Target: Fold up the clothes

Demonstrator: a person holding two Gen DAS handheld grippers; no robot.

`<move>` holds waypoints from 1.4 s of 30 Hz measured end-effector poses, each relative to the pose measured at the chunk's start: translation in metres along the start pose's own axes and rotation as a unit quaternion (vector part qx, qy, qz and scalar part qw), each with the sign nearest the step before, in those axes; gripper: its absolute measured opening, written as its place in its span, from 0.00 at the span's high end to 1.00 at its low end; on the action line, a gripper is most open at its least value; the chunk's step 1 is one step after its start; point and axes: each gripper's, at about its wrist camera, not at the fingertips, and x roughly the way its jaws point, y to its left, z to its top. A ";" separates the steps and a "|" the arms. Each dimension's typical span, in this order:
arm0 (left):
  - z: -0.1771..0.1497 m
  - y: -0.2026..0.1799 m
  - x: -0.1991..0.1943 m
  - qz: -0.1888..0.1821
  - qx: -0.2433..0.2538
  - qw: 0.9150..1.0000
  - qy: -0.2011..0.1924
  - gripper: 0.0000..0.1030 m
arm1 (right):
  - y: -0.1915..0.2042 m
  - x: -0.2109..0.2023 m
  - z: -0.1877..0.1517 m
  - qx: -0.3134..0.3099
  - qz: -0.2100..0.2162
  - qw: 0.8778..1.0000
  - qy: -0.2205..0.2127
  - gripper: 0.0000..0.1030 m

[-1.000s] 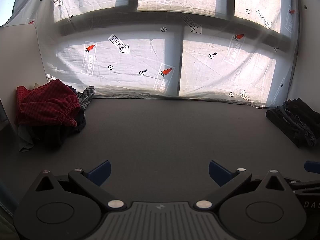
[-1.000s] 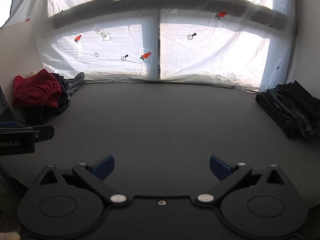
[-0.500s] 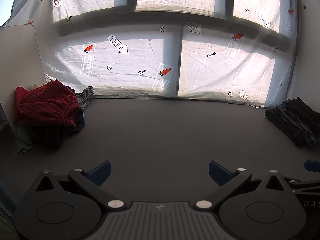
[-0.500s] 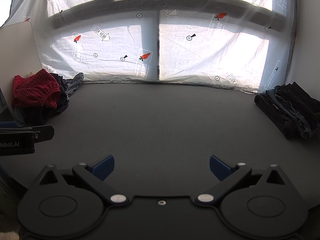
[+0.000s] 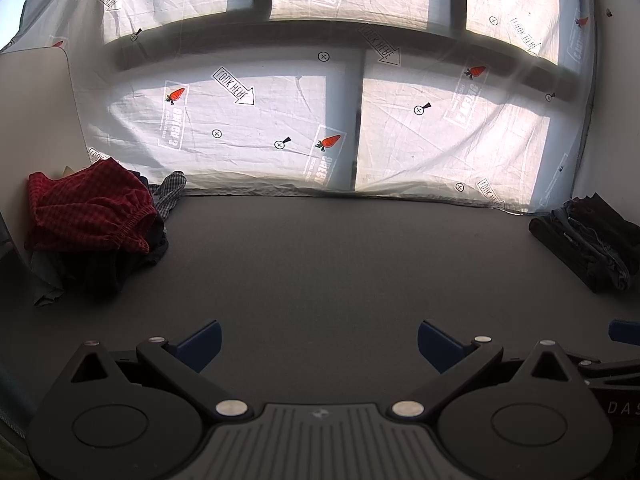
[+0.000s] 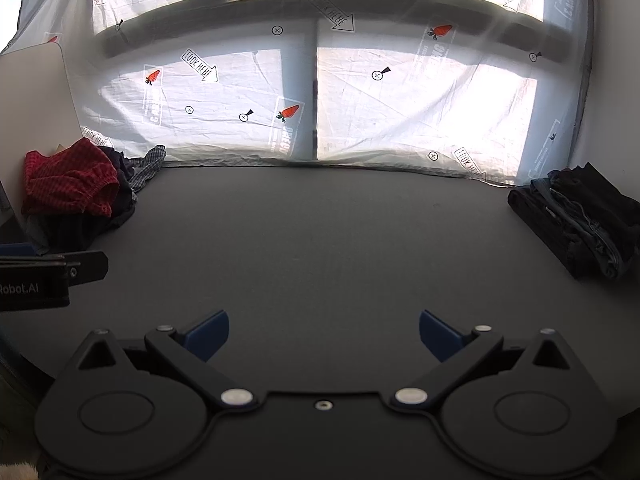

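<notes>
A loose pile of clothes, with red checked shorts (image 5: 92,210) on top, lies at the far left of the dark table; it also shows in the right wrist view (image 6: 72,184). A stack of folded dark clothes (image 5: 592,240) sits at the far right, also in the right wrist view (image 6: 580,220). My left gripper (image 5: 318,342) is open and empty, low over the table's near side. My right gripper (image 6: 324,334) is open and empty beside it. The left gripper's body (image 6: 44,276) shows at the left edge of the right wrist view.
The dark grey table (image 5: 320,264) stretches between the two clothes piles. A white printed sheet (image 5: 280,120) hangs over the window behind its far edge. A white panel (image 5: 36,120) stands at the left and a white wall (image 6: 612,100) at the right.
Both views have shifted very slightly; the grippers stay open and empty and the clothes have not moved.
</notes>
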 end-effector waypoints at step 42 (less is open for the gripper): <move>0.035 0.153 0.153 0.090 -0.294 0.943 0.127 0.00 | -0.007 0.224 0.083 0.226 0.156 0.953 0.129 0.02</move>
